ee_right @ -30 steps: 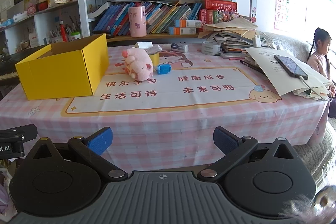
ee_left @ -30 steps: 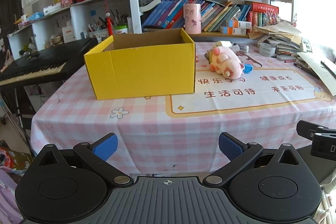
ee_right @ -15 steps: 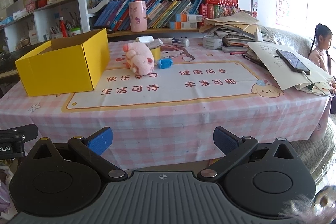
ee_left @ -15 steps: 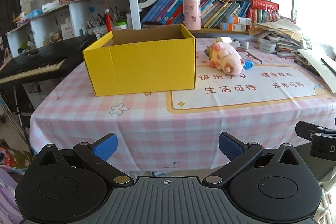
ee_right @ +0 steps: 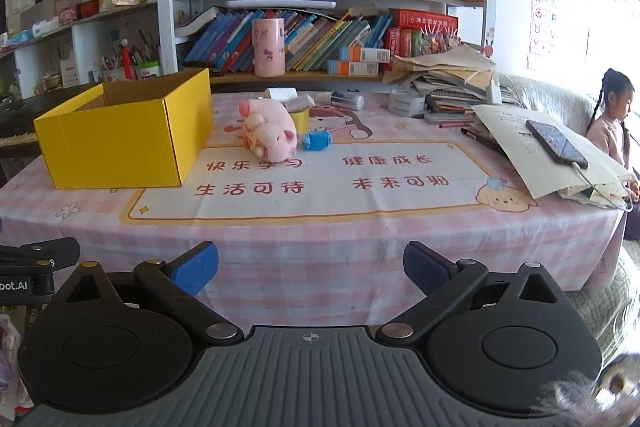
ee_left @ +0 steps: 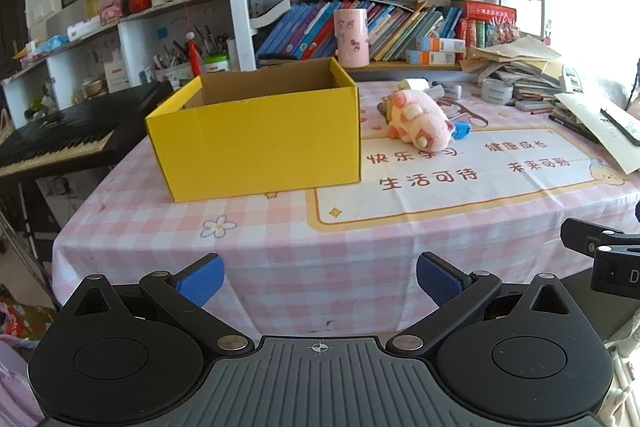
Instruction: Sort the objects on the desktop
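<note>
An open yellow cardboard box [ee_left: 260,139] stands on the left of the pink checked table [ee_left: 280,247]; it also shows in the right wrist view [ee_right: 120,135]. A pink plush pig [ee_left: 420,123] lies right of it, with a small blue object [ee_left: 461,130] and a yellow item beside it; the pig [ee_right: 270,133] and the blue object [ee_right: 316,141] show in the right wrist view too. My left gripper [ee_left: 318,277] is open and empty, in front of the table's near edge. My right gripper [ee_right: 310,265] is open and empty, also off the near edge.
A pink cup [ee_right: 269,47] and books fill the shelf behind. Papers, pens and a phone [ee_right: 556,147] pile up at the table's right. A tape roll [ee_right: 406,103] and small items lie at the back. A keyboard piano [ee_left: 60,139] stands left. A child [ee_right: 612,123] sits far right.
Both grippers have risen and moved slightly closer to the table, so the box's inside shows more. Both stay open. Nothing on the table has moved.
</note>
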A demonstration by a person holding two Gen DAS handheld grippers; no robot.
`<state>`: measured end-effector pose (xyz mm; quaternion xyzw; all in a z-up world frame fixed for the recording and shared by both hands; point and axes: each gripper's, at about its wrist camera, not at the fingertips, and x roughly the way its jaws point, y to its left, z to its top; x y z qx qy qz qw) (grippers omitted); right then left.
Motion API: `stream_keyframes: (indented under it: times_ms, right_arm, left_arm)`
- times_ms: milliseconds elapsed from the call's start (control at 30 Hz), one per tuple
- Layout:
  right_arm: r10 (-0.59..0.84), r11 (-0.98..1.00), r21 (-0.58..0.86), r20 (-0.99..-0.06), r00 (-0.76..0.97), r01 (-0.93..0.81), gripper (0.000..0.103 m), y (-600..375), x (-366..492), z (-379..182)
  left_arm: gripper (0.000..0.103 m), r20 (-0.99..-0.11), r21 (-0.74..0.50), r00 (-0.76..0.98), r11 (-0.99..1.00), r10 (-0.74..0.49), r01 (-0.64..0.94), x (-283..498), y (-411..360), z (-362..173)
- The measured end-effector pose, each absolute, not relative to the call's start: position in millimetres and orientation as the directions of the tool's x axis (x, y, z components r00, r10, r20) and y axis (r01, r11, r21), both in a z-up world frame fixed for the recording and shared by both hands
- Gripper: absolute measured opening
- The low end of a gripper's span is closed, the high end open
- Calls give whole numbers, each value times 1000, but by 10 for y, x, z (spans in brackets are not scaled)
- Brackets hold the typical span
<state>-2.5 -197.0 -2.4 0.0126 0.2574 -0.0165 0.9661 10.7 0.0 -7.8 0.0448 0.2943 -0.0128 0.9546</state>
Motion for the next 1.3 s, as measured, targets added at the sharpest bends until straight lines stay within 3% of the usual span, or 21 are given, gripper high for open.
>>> stream_keyframes:
  times_ms: [700, 833, 1300]
  right_arm:
    - [-9, 1000, -14, -498, 867, 2, 99, -2028, 311, -36]
    - [-15, 999, -32, -508, 861, -2, 92, -2071, 450, -48]
    - [-2, 999, -44, -526, 851, -25, 90, -2385, 1042, -8]
  left_arm:
    - [103, -536, 55, 839, 988, -92, 144, 380, -187, -63]
    - [103, -507, 59, 853, 982, -126, 180, 487, -286, -14]
    - [103, -566, 9, 807, 977, -170, 212, 1112, -617, -37]
